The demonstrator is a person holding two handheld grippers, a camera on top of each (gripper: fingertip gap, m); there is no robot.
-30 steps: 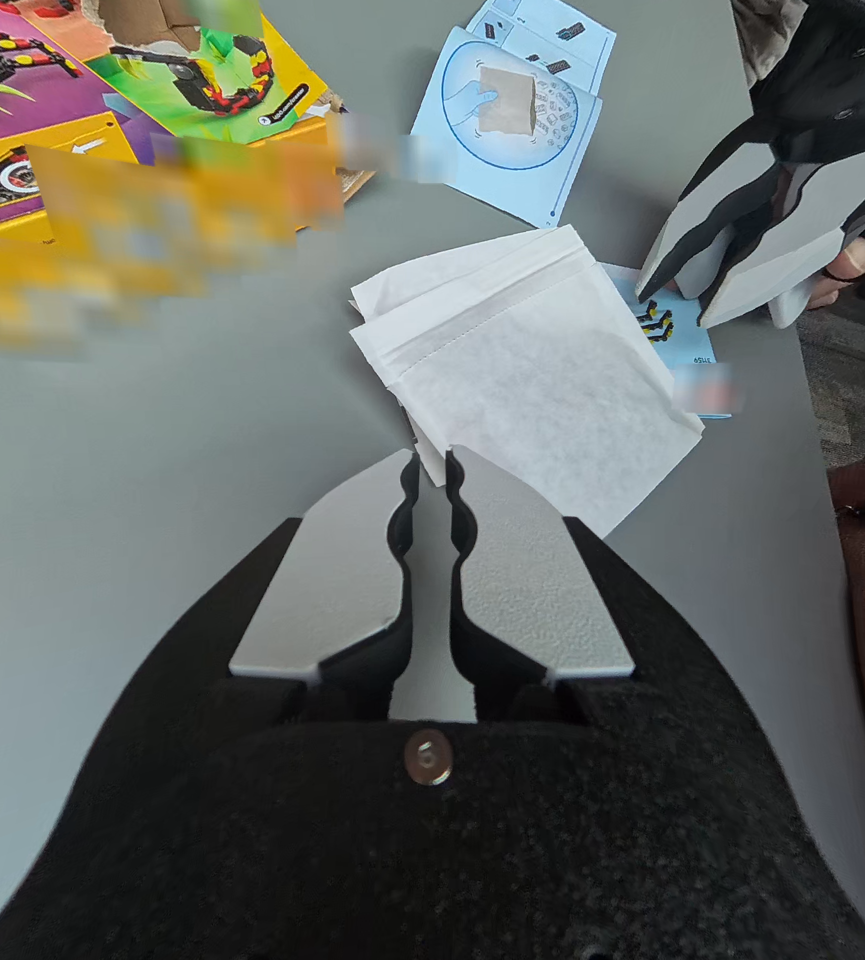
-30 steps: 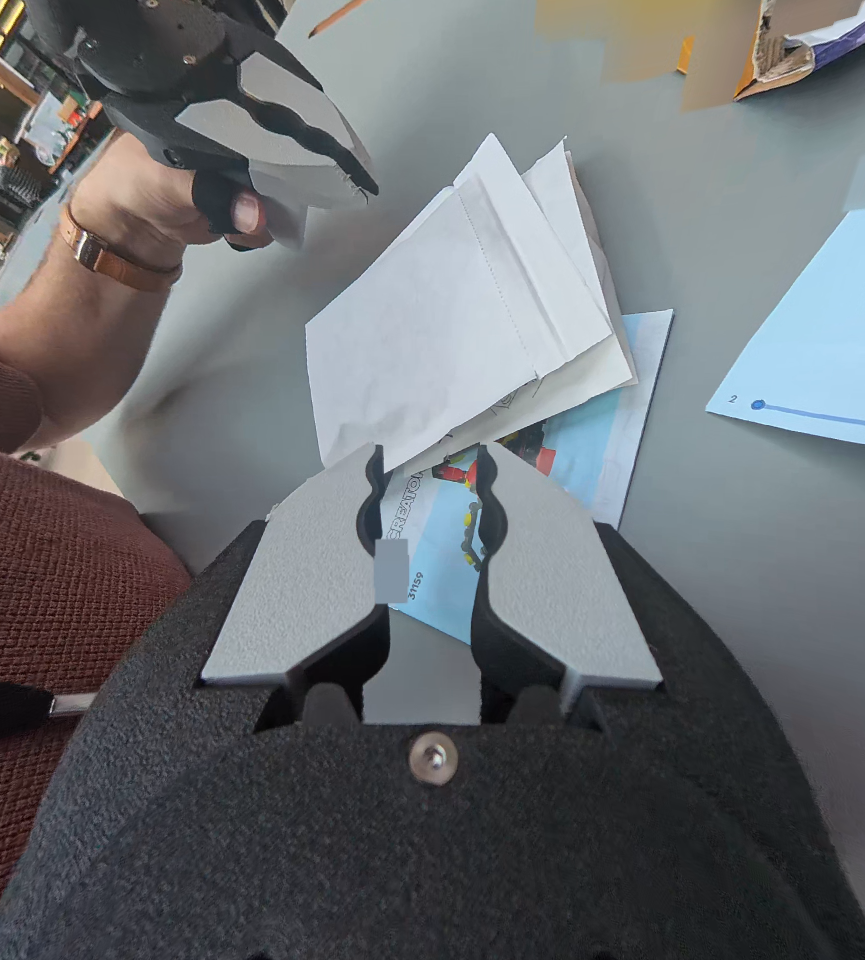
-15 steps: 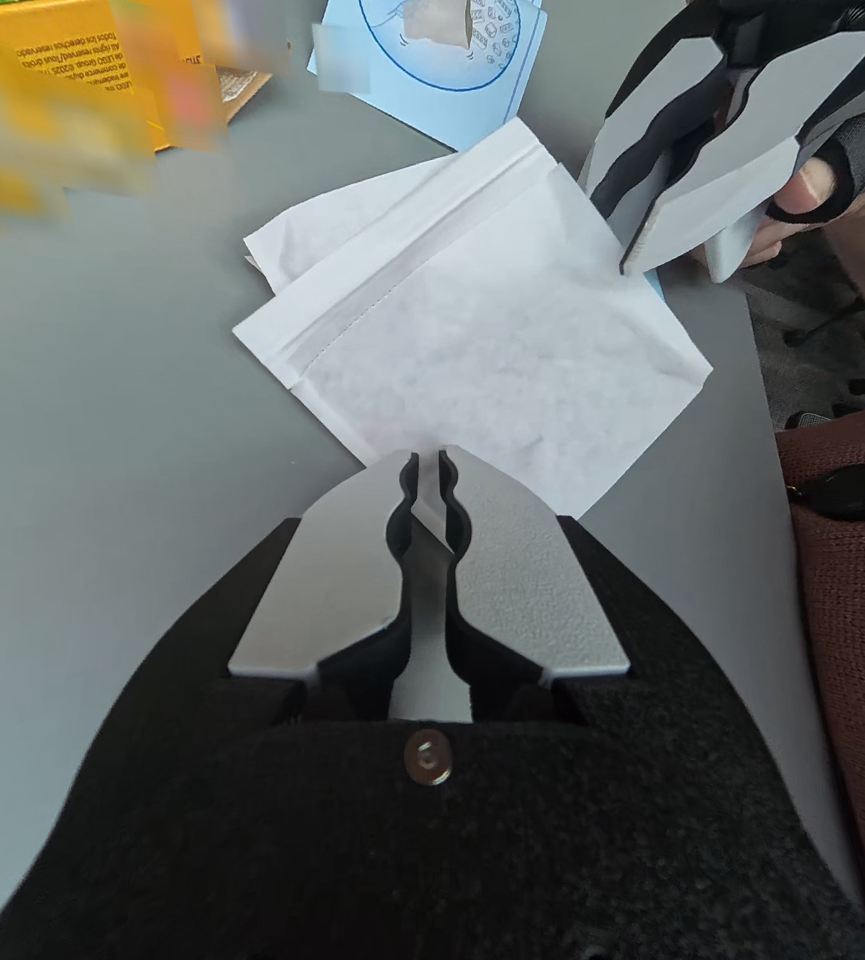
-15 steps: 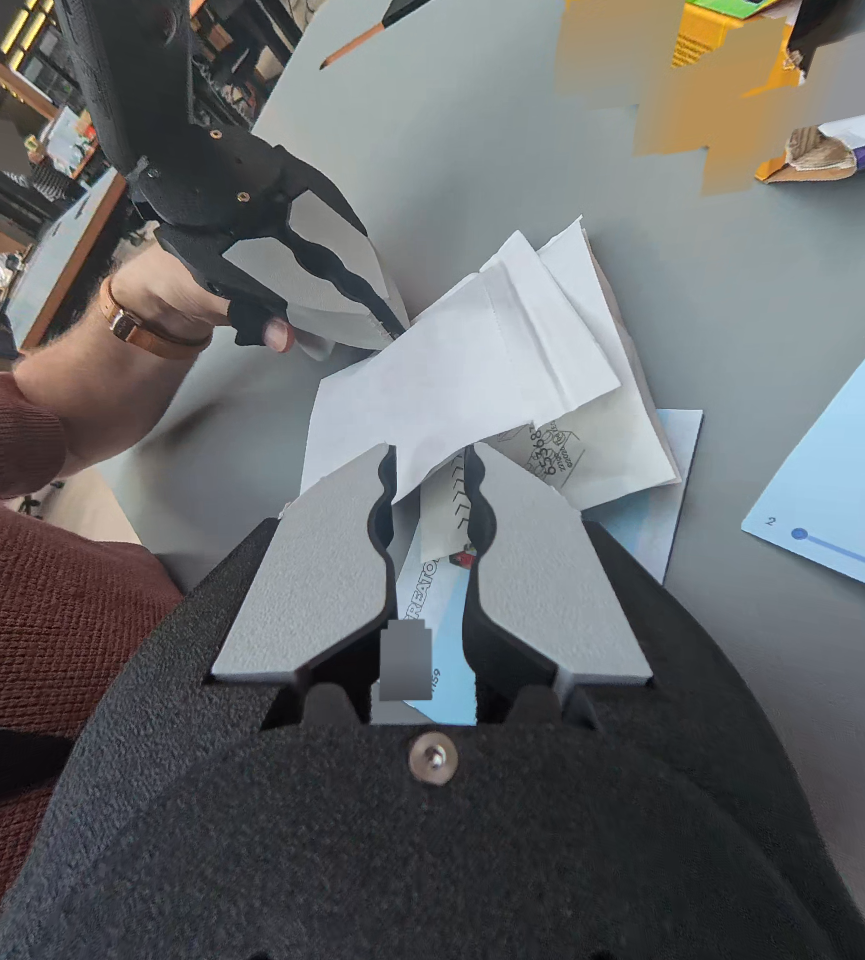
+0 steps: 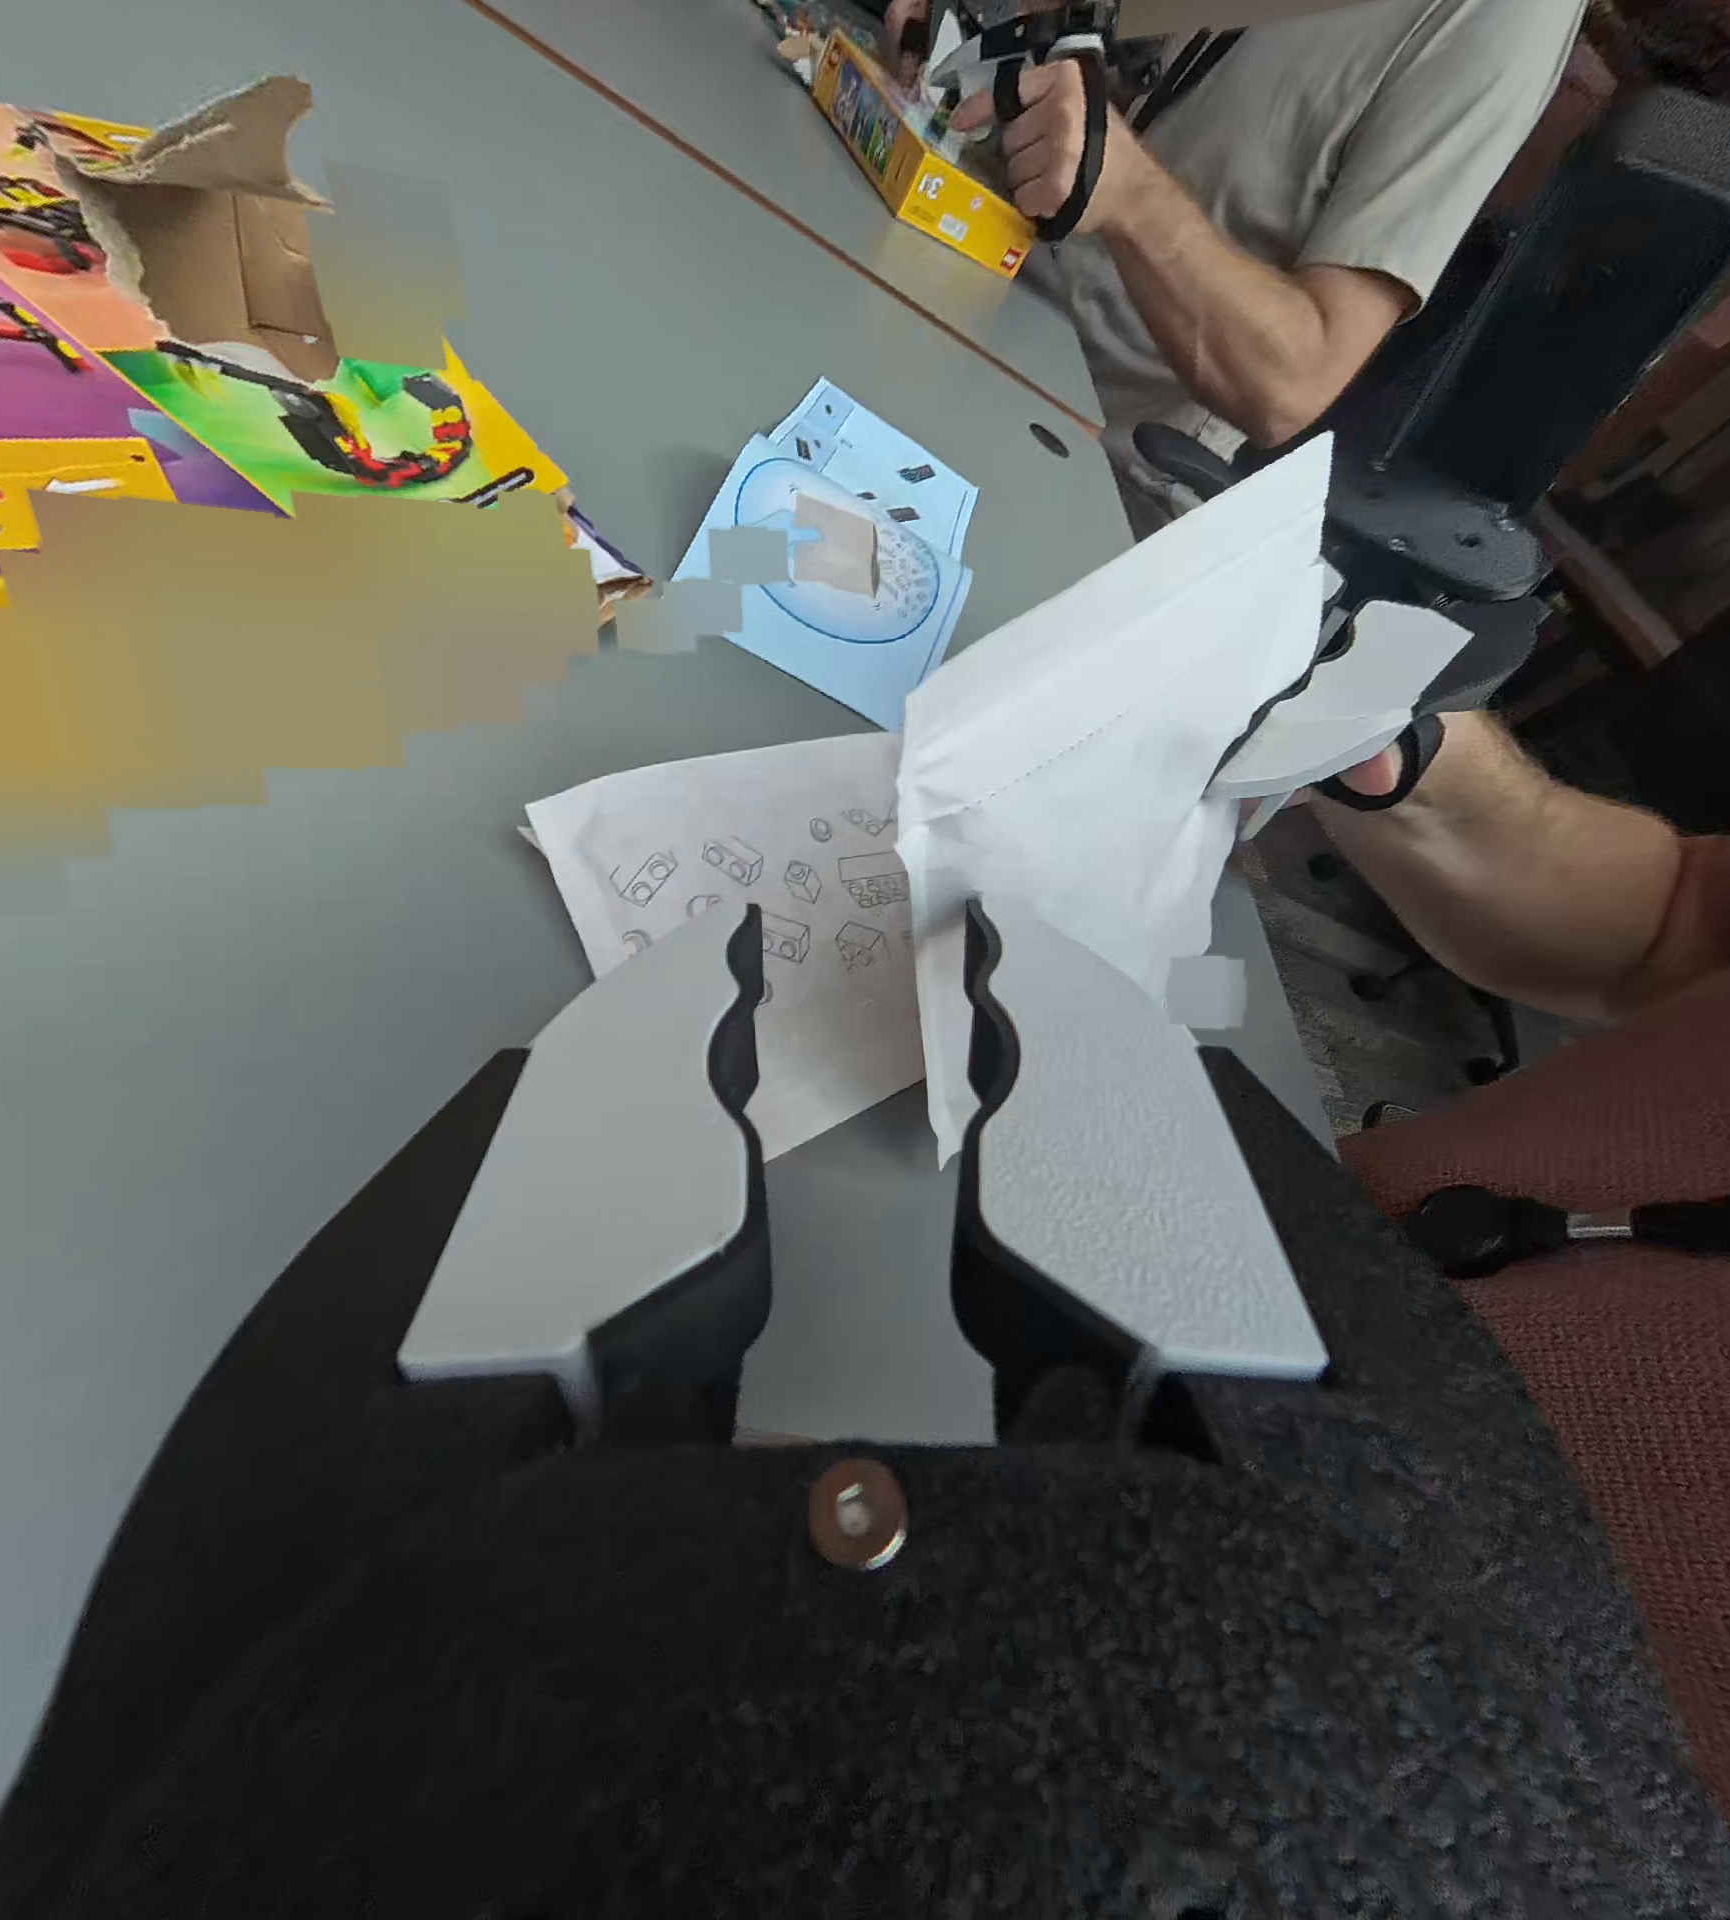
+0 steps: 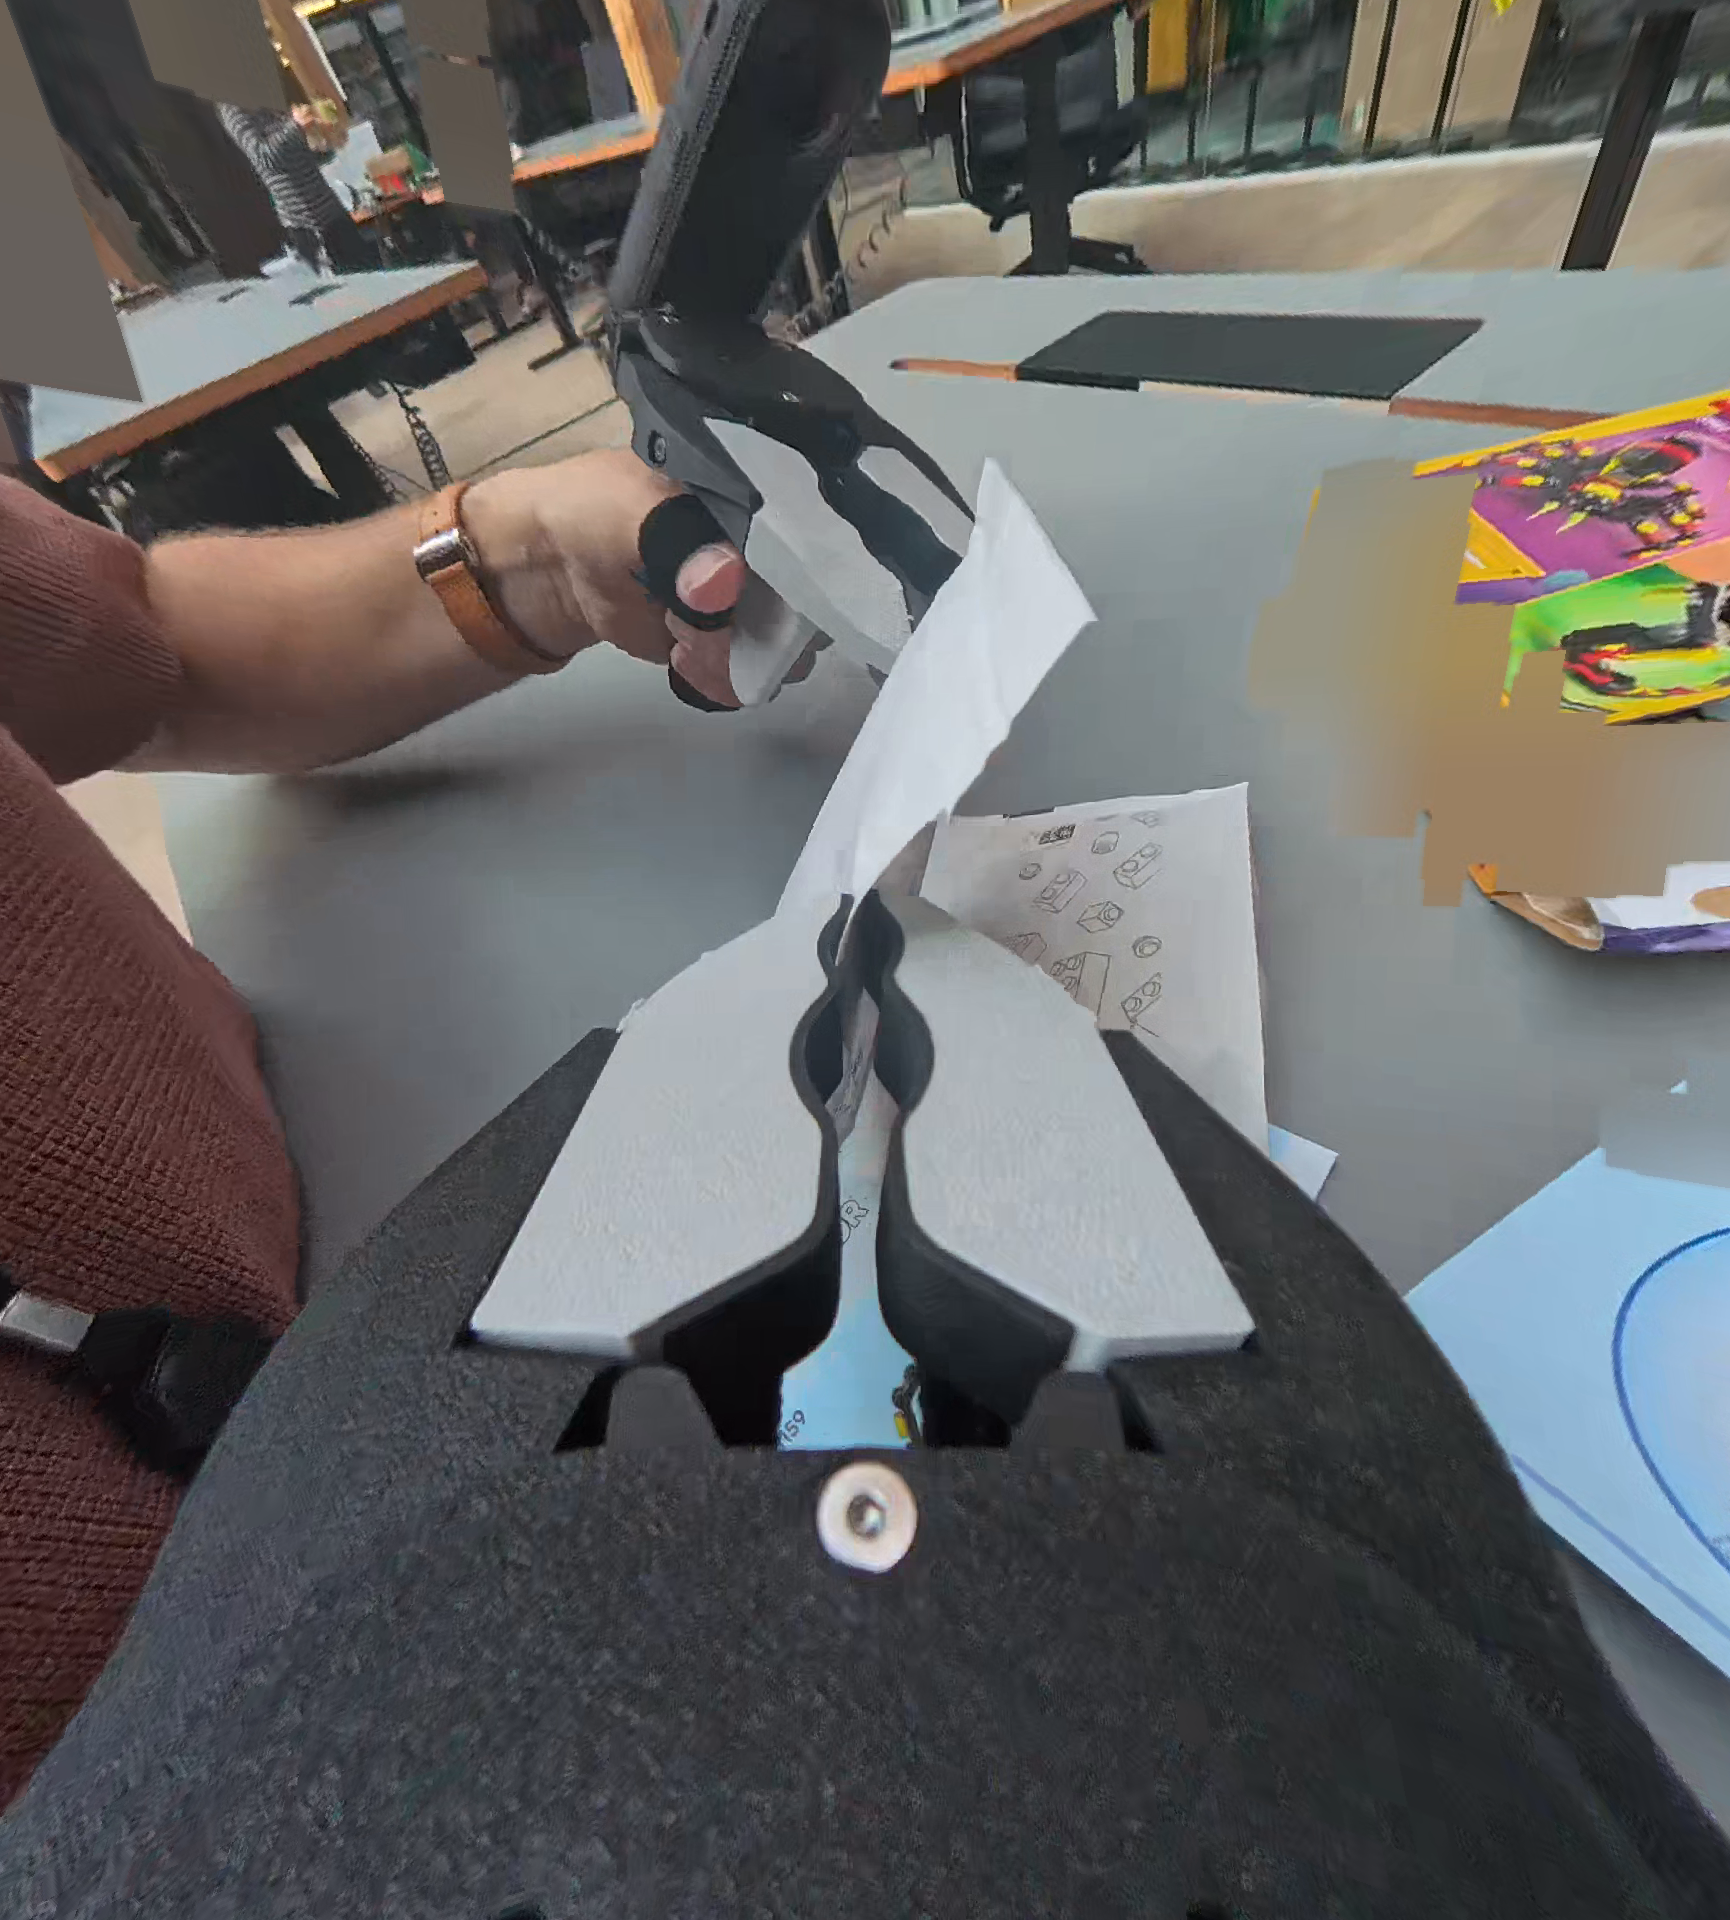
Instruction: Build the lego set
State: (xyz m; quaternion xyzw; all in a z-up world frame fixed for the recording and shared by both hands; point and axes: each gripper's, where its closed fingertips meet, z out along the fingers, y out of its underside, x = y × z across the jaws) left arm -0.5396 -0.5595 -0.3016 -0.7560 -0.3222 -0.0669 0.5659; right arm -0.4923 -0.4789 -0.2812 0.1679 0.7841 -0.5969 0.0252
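Observation:
A plain white paper bag (image 5: 1079,748) is lifted off the grey table (image 5: 217,1039) and hangs tilted. My right gripper (image 6: 861,914) is shut on one edge of it; it also shows in the left wrist view (image 5: 1328,675). My left gripper (image 5: 861,925) is open, with the bag's lower corner just inside its right finger. In the right wrist view the left gripper (image 6: 902,540) sits at the upper end of the bag (image 6: 954,707). A second paper bag (image 5: 715,852) printed with brick drawings lies flat underneath (image 6: 1131,914).
A torn colourful lego box (image 5: 113,343) lies at the far left. A light blue instruction sheet (image 5: 840,561) lies beyond the bags. A blue booklet (image 6: 840,1392) lies under my right gripper. Another person with a yellow box (image 5: 923,156) is at the far table.
My right gripper has closed on the white bag and raised it off the pile. My left gripper has opened from nearly shut. The printed bag beneath is now uncovered.

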